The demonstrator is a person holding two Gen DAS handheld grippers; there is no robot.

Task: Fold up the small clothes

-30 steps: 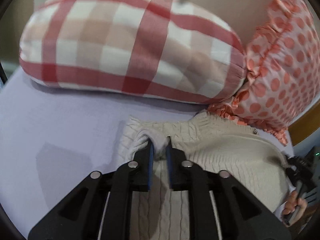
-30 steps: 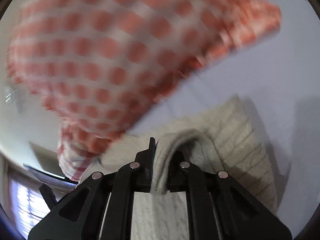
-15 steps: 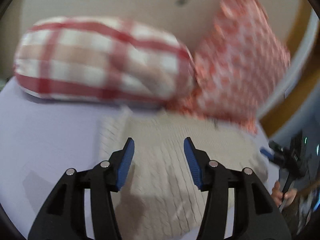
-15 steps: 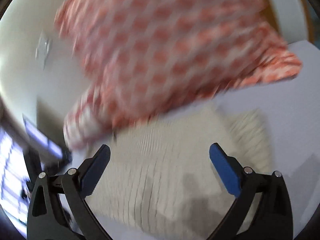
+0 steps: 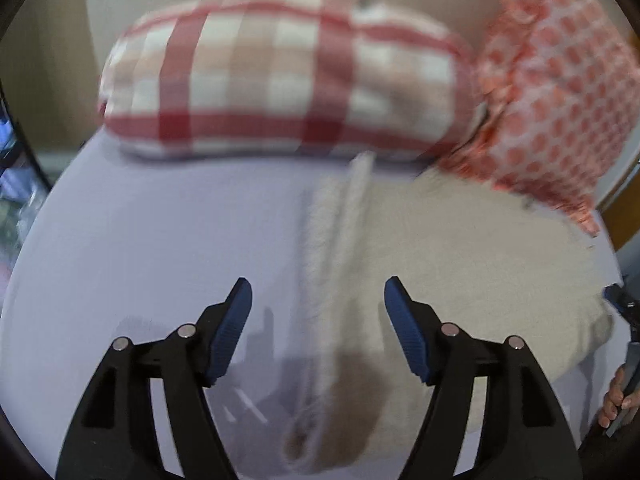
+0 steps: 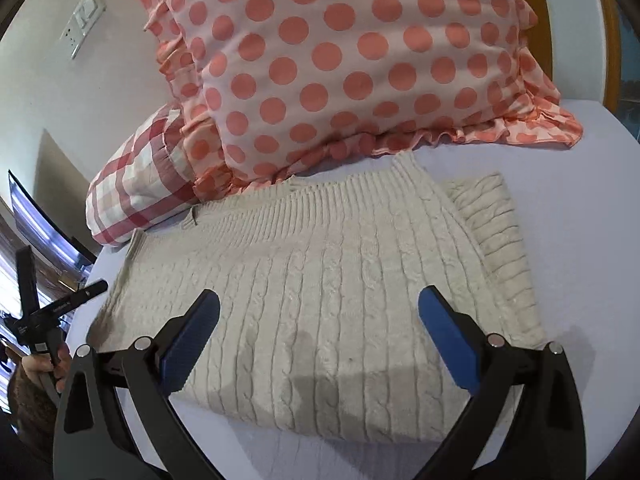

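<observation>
A cream cable-knit sweater (image 6: pixel 328 280) lies folded flat on the lilac bed sheet (image 6: pixel 580 208), its ribbed edge toward the pillows. In the left wrist view the sweater (image 5: pixel 460 264) is blurred, with its left folded edge running between the fingers. My left gripper (image 5: pixel 318 304) is open and empty, above the sweater's left edge. My right gripper (image 6: pixel 320 320) is wide open and empty, above the sweater's near half. The left gripper also shows at the far left of the right wrist view (image 6: pixel 44 312), held in a hand.
A red-and-white checked pillow (image 5: pixel 280 76) and a pink polka-dot frilled pillow (image 6: pixel 352 60) lean against the wall just behind the sweater. Bare sheet (image 5: pixel 160 248) lies left of the sweater. A wall switch (image 6: pixel 82 20) is at upper left.
Both grippers were shut on the sweater's edge a second ago. They have let go, opened wide and pulled back; the sweater now lies flat.
</observation>
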